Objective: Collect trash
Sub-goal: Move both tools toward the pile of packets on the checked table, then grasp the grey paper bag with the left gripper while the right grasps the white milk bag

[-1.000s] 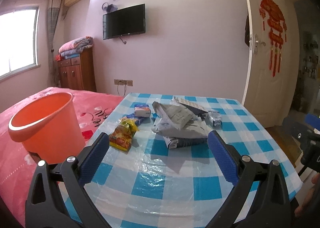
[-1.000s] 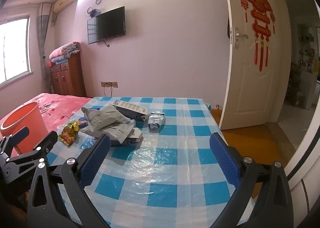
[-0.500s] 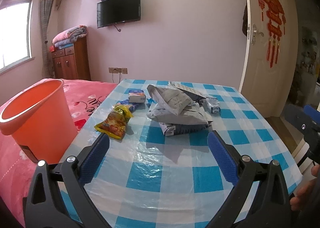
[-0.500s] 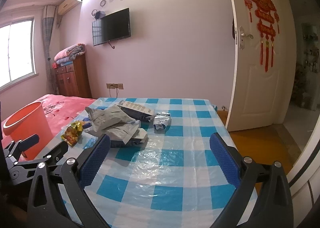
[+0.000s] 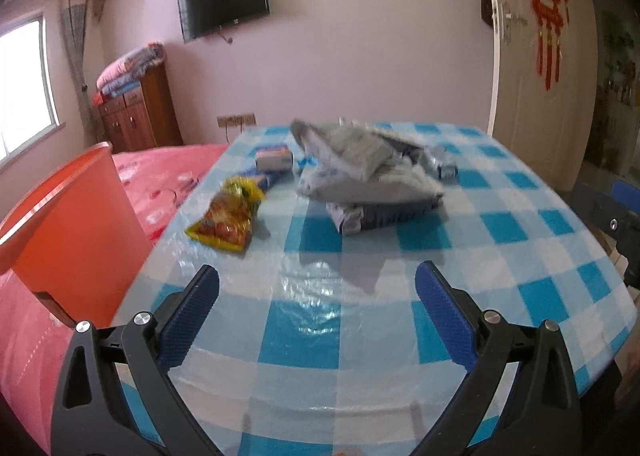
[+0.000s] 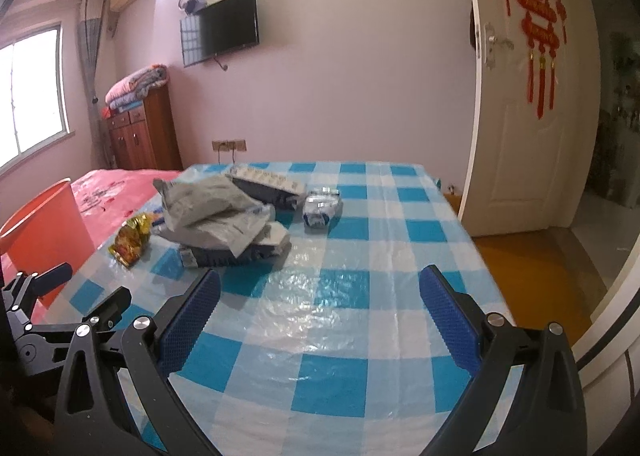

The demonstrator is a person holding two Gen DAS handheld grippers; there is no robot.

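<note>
A heap of grey plastic mailer bags (image 5: 360, 171) (image 6: 216, 211) lies mid-table on the blue-checked cloth (image 5: 320, 296). To its left rests a yellow-red snack packet (image 5: 226, 221) (image 6: 130, 242), and behind that a small blue-white box (image 5: 274, 157). A crumpled blue-white wrapper (image 5: 442, 165) (image 6: 322, 207) sits right of the heap. An orange bucket (image 5: 68, 223) (image 6: 44, 223) stands on the red bed beside the table's left edge. My left gripper (image 5: 316, 292) and right gripper (image 6: 320, 296) both hover open over the near part of the table, empty.
A red bed (image 5: 160, 175) adjoins the table on the left. A wooden cabinet (image 5: 140, 111) stands against the far wall under a wall TV (image 5: 224, 1). A white door (image 6: 528, 95) stands open at right, with bare floor (image 6: 532, 276) past the table's right edge.
Both grippers have moved forward over the table toward the trash, which now looks larger and nearer. Both stay open and empty.
</note>
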